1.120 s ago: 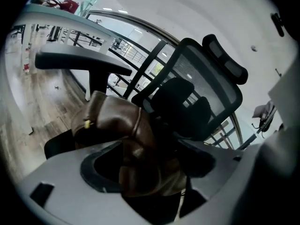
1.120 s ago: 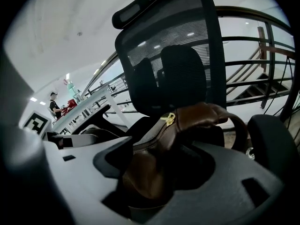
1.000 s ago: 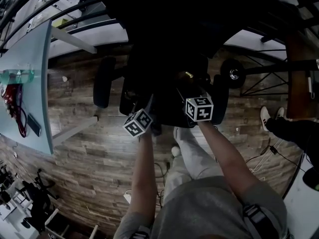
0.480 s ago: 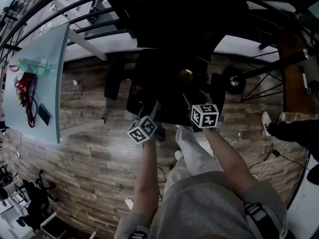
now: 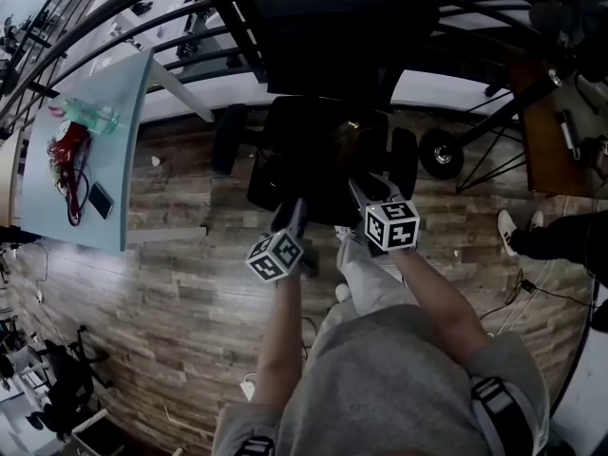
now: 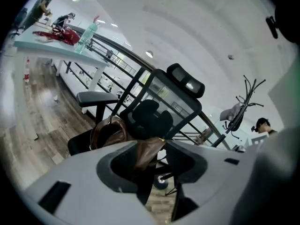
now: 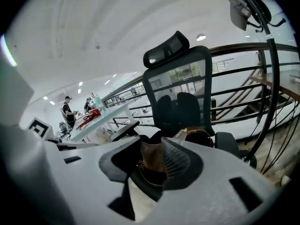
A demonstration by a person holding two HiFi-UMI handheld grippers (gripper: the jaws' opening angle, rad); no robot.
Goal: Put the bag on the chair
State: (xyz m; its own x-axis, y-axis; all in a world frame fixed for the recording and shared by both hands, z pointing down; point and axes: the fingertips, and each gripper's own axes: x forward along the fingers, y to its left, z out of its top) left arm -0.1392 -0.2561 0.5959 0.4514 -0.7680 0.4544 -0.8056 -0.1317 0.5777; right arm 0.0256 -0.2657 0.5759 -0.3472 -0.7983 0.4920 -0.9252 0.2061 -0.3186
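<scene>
Left gripper (image 6: 152, 161) and right gripper (image 7: 154, 165), jaws just closing halfway, are each pinching an edge of the brown bag (image 6: 110, 132), seemingly soft, sag-prone leather, at the chair (image 7: 176, 78).

Three cameras, one chair (image 5: 323, 36).
Head view hangs high overhead and looks steeply down on the chair and wood floor (image 5: 161, 293). Left gripper view and right gripper view sit low, close before the seat, side by side, facing the backrest. All three share the chair and the pale table (image 5: 125, 141).
</scene>
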